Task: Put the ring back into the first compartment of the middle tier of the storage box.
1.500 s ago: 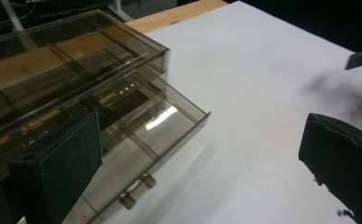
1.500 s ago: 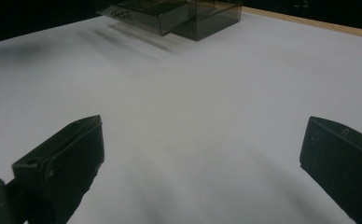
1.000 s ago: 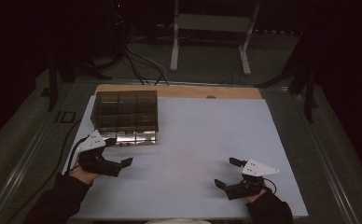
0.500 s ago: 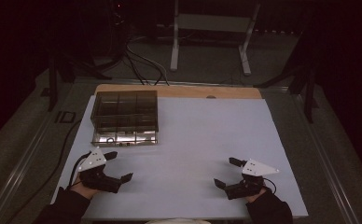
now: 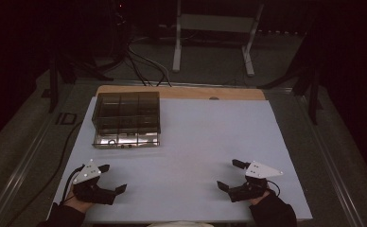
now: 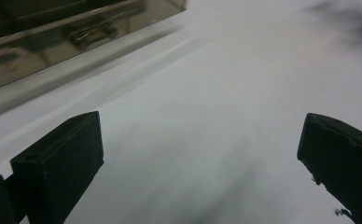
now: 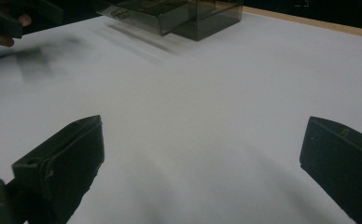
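Observation:
A smoky clear plastic box (image 5: 126, 118) with several compartments sits at the back left of the white sheet (image 5: 200, 142). Small metal parts lie along its near edge (image 6: 93, 31). My left gripper (image 5: 113, 178) is open near the front left corner of the sheet, well short of the box, nothing between its jaws (image 6: 202, 154). At the front right my right gripper (image 5: 231, 175) also stands open and empty (image 7: 202, 158). The box (image 7: 179, 14) shows far off in the right gripper view.
A wooden table edge (image 5: 181, 92) runs along the back of the sheet. A cable (image 5: 68, 142) trails off the left side. Beyond the table stand a white metal frame (image 5: 210, 38) and floor cables (image 5: 144, 61) in the dark.
My left gripper has drawn back from beside the box toward the front left corner of the sheet. The right gripper has stayed put.

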Demonstrator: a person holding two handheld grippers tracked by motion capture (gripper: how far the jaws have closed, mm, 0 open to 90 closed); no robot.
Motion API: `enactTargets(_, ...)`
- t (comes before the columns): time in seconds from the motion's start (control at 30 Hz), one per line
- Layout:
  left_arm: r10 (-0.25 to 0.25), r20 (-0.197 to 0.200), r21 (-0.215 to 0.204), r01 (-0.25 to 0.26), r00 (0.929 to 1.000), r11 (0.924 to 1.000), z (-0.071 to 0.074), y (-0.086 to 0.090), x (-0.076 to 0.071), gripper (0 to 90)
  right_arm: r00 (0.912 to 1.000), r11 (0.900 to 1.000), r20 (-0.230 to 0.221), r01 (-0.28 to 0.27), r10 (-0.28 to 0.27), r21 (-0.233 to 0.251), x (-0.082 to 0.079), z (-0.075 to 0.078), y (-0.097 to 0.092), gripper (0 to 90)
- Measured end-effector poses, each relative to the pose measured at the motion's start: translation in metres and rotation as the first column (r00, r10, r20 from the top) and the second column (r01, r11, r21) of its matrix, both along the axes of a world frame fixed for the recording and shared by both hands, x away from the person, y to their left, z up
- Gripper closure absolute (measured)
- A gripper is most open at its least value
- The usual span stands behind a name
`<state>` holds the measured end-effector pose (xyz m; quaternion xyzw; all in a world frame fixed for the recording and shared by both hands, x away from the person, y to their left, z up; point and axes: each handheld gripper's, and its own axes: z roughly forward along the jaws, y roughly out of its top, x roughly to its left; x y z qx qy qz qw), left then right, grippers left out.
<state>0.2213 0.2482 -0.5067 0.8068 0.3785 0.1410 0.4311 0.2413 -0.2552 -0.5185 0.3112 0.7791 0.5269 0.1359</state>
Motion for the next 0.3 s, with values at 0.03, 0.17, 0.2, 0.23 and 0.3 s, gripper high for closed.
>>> enactTargets(0.03,0.015,0.010,0.009,-0.015,0.9998,0.9998,-0.0009,0.0015,-0.0015,1.8,1.0000,1.0000,-0.002,-0.001,0.001,0.002,0.0003,-0.0002,-0.0001,0.0)
enactTargets(0.17,0.061,0.048,0.030,-0.062,0.9970,0.9976,-0.0026,0.0067,-0.0028,1.8,1.0000,1.0000,-0.002,-0.006,0.006,0.000,0.0006,-0.0004,0.0000,0.0)
enactTargets(0.2,0.067,0.053,0.033,-0.069,0.9963,0.9971,-0.0028,0.0073,-0.0023,1.8,1.0000,1.0000,-0.003,-0.006,0.006,0.002,0.0010,-0.0005,-0.0001,0.0)
enactTargets(0.23,0.075,0.055,0.033,-0.077,0.9957,0.9965,-0.0030,0.0078,-0.0019,1.8,1.0000,1.0000,-0.005,-0.005,0.005,0.002,0.0013,-0.0008,-0.0003,0.0)
enactTargets(0.3,0.081,0.056,0.040,-0.084,0.9951,0.9957,-0.0035,0.0081,-0.0010,1.8,1.0000,1.0000,-0.008,-0.005,0.005,0.001,0.0016,-0.0012,-0.0002,0.0)
